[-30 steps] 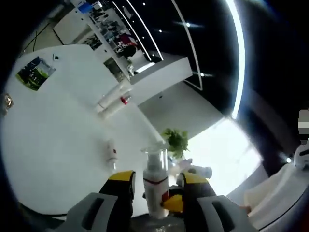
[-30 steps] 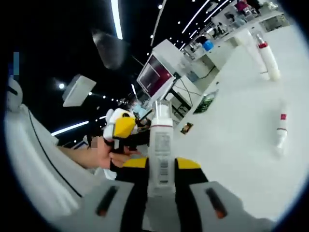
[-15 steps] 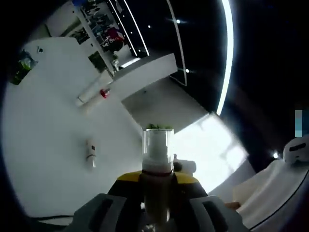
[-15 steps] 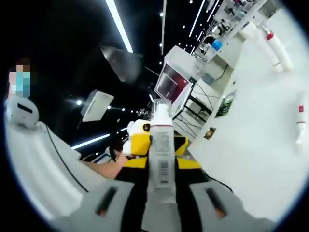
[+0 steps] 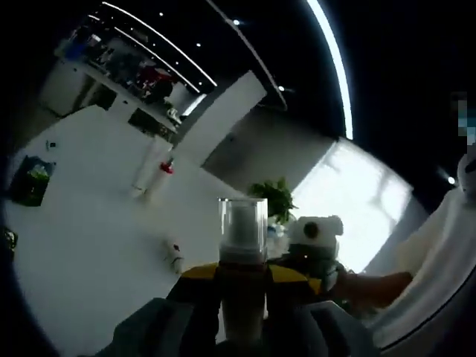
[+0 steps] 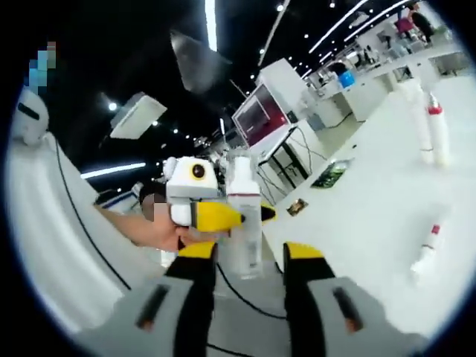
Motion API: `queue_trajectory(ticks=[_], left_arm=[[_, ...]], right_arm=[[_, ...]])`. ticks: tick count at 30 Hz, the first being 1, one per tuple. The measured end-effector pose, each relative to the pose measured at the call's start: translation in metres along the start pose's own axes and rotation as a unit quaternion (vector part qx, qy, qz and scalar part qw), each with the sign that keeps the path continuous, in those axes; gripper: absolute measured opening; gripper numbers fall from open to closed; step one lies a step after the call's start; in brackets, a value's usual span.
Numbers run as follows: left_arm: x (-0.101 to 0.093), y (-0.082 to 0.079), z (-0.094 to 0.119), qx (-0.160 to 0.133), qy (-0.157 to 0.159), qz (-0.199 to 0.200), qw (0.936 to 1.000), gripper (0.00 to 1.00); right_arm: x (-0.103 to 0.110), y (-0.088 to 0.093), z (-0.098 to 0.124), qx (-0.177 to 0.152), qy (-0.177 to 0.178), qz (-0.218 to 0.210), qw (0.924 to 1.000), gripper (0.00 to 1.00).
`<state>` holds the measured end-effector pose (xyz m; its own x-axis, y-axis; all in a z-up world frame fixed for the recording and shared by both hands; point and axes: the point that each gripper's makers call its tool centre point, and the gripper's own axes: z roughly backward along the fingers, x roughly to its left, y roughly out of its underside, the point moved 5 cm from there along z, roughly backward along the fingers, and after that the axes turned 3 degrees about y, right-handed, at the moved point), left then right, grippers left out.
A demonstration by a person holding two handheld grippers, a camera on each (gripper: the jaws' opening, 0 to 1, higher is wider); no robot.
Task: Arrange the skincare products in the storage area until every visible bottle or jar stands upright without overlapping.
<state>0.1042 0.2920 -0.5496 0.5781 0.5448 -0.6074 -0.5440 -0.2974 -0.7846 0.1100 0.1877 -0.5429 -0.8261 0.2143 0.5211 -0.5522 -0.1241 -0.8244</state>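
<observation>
A white table [image 5: 82, 245] is seen stretching across both views. On it, two tall tubes [image 6: 428, 126] are stood upright side by side (one with a red band), and a small bottle [image 6: 426, 249] is left lying on its side well apart from them. A clear-capped bottle [image 5: 242, 260] is held above the table, pinched between the jaws of the left gripper [image 5: 242, 279]. In the right gripper view, the right gripper [image 6: 250, 256] is shown with its jaws spread, and the same bottle is seen just beyond them, clamped by the other gripper.
</observation>
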Motion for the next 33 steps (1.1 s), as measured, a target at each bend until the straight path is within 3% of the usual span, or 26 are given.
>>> queue_trajectory(ticks=[4,8,14,16,18,25,26,27,30,33], left_arm=[[-0.003,0.002,-0.005,0.025,-0.008,-0.054,0.9982,0.23],[-0.011,0.005,-0.015,0.042,-0.003,-0.092,0.9949,0.23],[-0.024,0.005,-0.025,0.059,0.010,-0.132,0.9894,0.23],[-0.026,0.006,-0.025,0.066,0.010,-0.150,0.9865,0.23],[-0.024,0.007,-0.025,0.076,0.005,-0.150,0.9858,0.23],[-0.022,0.011,-0.022,0.068,0.004,-0.129,0.9893,0.24],[-0.019,0.014,-0.022,0.078,-0.005,-0.092,0.9926,0.25],[-0.016,0.015,-0.021,0.082,-0.014,-0.089,0.9926,0.26],[-0.007,0.012,-0.018,0.066,-0.043,-0.113,0.9905,0.34],[0.011,0.015,-0.008,0.080,-0.092,-0.137,0.9830,0.43]], right_arm=[[0.005,-0.029,0.005,-0.023,0.032,0.046,0.9982,0.40],[0.009,-0.043,-0.001,-0.019,0.049,0.063,0.9967,0.41],[0.010,-0.039,-0.010,0.000,0.065,0.061,0.9960,0.35],[0.011,-0.036,-0.012,0.007,0.071,0.056,0.9959,0.28],[0.013,-0.031,-0.013,0.020,0.074,0.060,0.9952,0.24],[0.013,-0.029,-0.017,0.034,0.085,0.086,0.9921,0.22],[0.012,-0.028,-0.018,0.043,0.089,0.096,0.9905,0.22],[0.011,-0.027,-0.019,0.045,0.092,0.100,0.9897,0.22],[0.008,-0.031,-0.019,0.036,0.097,0.108,0.9887,0.22],[-0.002,-0.043,-0.017,0.018,0.110,0.111,0.9876,0.22]])
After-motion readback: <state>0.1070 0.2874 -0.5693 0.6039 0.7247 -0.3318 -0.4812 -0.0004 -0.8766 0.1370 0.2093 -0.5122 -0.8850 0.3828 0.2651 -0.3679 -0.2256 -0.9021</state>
